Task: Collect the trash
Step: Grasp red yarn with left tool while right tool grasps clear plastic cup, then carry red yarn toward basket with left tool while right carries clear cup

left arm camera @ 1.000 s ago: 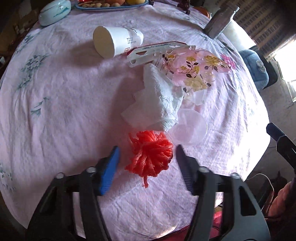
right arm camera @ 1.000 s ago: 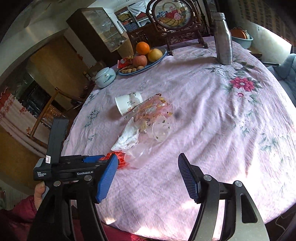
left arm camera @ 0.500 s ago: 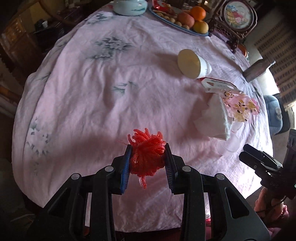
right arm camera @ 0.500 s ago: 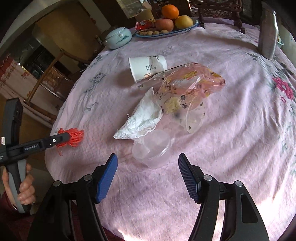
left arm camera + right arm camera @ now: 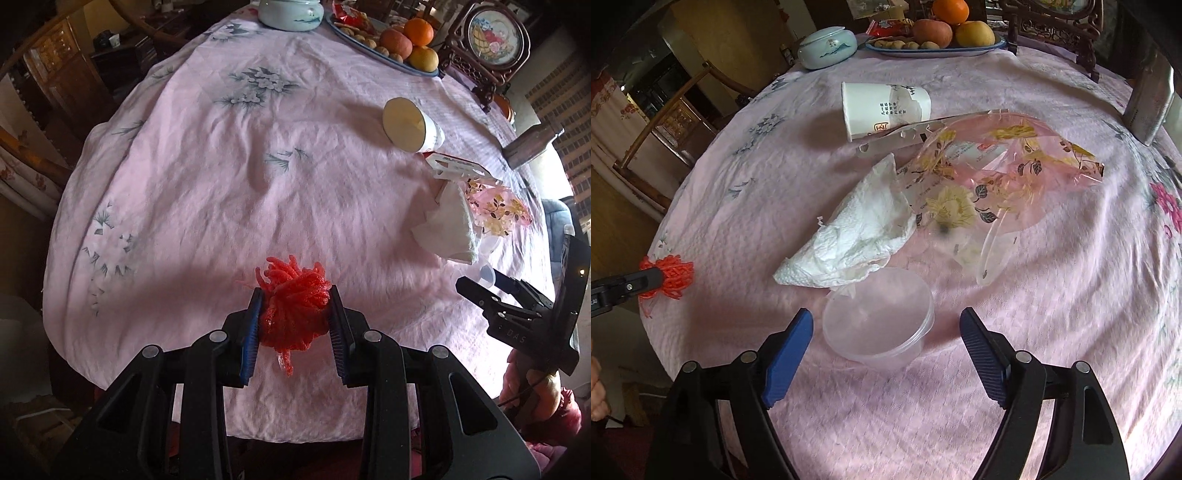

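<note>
Left tongs [image 5: 295, 325] are clamped on a red foam-net wad [image 5: 295, 314] beyond the clear round plastic tub [image 5: 877, 325], which sits on the pink-clothed worktop [image 5: 1052, 295]; right tongs [image 5: 886, 347], widening, empty, should straddle that tub's rim before closing gently.

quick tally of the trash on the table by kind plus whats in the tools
red foam net, held in left tool: 1
paper cup, on its side: 1
white tissue: 1
floral plastic wrapper: 1
clear plastic tub, between the opening right tool: 1
white card strip: 1
total: 6
</note>
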Action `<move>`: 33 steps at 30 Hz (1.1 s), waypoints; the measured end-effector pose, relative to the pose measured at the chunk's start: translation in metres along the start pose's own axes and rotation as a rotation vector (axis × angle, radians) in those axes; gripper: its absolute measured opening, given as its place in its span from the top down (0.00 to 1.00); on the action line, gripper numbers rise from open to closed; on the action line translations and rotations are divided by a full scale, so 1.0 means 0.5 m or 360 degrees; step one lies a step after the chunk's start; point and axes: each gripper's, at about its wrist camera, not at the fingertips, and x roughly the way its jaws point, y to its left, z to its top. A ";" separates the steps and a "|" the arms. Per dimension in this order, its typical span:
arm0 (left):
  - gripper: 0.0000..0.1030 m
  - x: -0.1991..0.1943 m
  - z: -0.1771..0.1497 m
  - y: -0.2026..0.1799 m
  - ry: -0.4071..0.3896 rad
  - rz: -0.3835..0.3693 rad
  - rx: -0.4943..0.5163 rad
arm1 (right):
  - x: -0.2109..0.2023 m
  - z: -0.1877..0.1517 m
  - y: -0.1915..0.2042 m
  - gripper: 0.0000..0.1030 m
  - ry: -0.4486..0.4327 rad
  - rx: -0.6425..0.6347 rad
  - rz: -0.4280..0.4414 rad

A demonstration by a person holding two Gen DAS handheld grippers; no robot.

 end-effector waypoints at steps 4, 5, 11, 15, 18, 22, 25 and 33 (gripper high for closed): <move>0.67 -0.004 0.002 0.005 -0.0009 -0.0009 0.0000 | -0.024 -0.009 -0.001 0.48 -0.0060 -0.0008 0.0059; 0.67 -0.005 0.004 0.004 -0.0013 -0.0020 0.0005 | -0.039 -0.012 0.001 0.48 -0.0095 -0.0007 0.0068; 0.67 -0.006 0.023 -0.015 -0.0035 -0.0111 0.0095 | -0.136 -0.032 0.012 0.48 -0.0278 0.0032 0.0035; 0.67 -0.006 0.028 -0.028 -0.0035 -0.0178 0.0177 | -0.188 -0.051 0.013 0.48 -0.0364 0.0162 0.0066; 0.67 -0.010 0.025 -0.030 -0.0033 -0.0213 0.0227 | -0.207 -0.062 0.020 0.48 -0.0390 0.0210 0.0078; 0.67 -0.025 0.020 -0.016 -0.0078 -0.0187 0.0204 | -0.211 -0.062 0.047 0.48 -0.0390 0.0133 0.0114; 0.67 -0.049 0.011 0.014 -0.0142 -0.0145 0.0067 | -0.197 -0.028 0.072 0.48 -0.0359 -0.0003 0.0177; 0.67 -0.130 -0.082 0.147 -0.0288 0.0043 -0.0439 | -0.166 0.068 0.209 0.48 -0.0278 -0.0457 0.0490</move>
